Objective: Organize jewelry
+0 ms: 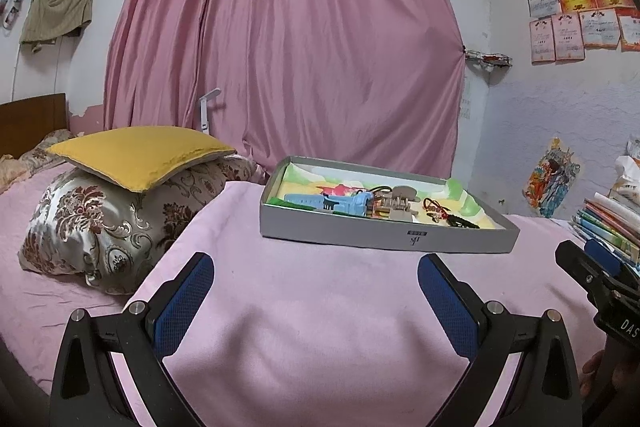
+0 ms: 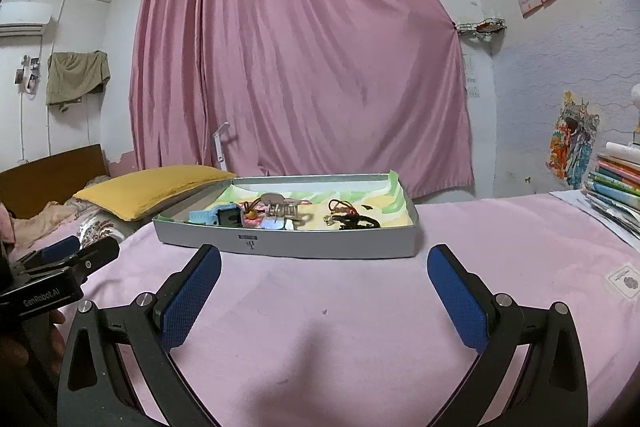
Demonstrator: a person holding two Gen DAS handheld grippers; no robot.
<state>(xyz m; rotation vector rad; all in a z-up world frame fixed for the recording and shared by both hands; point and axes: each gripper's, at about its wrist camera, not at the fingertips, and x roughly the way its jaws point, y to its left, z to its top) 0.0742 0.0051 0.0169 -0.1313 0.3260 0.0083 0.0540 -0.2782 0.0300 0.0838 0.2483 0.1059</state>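
A shallow grey box [image 1: 360,233] [image 2: 320,247] with a colourful lining lies on the pink blanket ahead of both grippers. Inside it lie a light blue watch [image 1: 320,203] [image 2: 218,215], a beige hair claw [image 1: 400,205] [image 2: 280,207], a red cord piece [image 1: 434,205] [image 2: 340,206] and black hair ties [image 1: 464,223] [image 2: 360,222]. My left gripper [image 1: 316,267] is open and empty, short of the box's near wall. My right gripper [image 2: 324,259] is open and empty too, just before the box. Each gripper shows at the edge of the other's view.
A yellow cushion [image 1: 140,151] [image 2: 152,187] rests on a patterned pillow [image 1: 104,219] to the left. A stack of books [image 1: 608,223] [image 2: 616,187] stands at the right edge of the bed. A pink curtain [image 1: 288,47] hangs behind.
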